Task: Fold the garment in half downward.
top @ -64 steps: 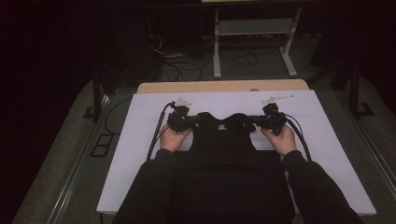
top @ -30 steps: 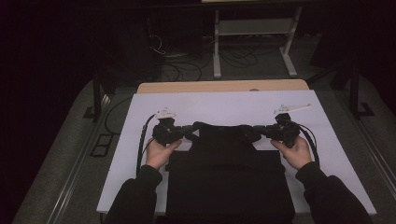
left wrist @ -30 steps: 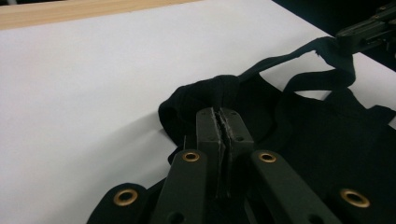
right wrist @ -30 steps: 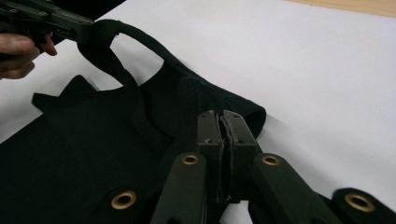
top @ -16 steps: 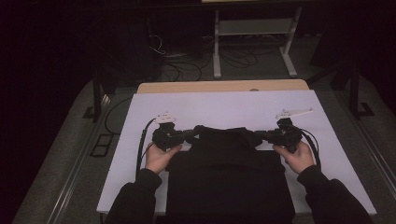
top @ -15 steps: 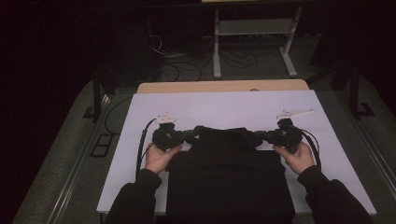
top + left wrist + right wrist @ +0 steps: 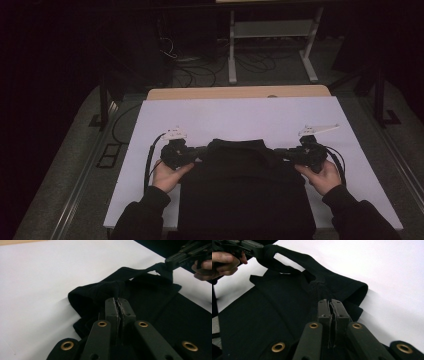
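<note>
**Both grippers clamped on the top corners of a black garment**

I hold a gripper in each hand over a white counter (image 7: 240,117). A black garment (image 7: 245,195) lies spread on it in front of me, its lower part reaching the near edge between my forearms.

My left gripper (image 7: 196,153) is clenched on the garment's upper left corner; in the left gripper view the two jaws are pressed together with black cloth bunched just ahead of them (image 7: 119,307). My left hand (image 7: 167,174) grips the tool from below, and its cable (image 7: 149,160) loops along the counter beside it.

My right gripper (image 7: 281,152) is clenched the same way on the upper right corner; in the right gripper view its jaws meet on a fold of the fabric (image 7: 330,308). My right hand (image 7: 322,176) wraps the handle.

Between the two grippers the top edge of the garment is drawn out sideways, with a raised hump of cloth in the middle near the collar (image 7: 236,145). From each gripper view I see the opposite gripper far off, pulling a strip of fabric taut off the counter.

A wooden edge (image 7: 240,92) shows beyond the white surface.
</note>
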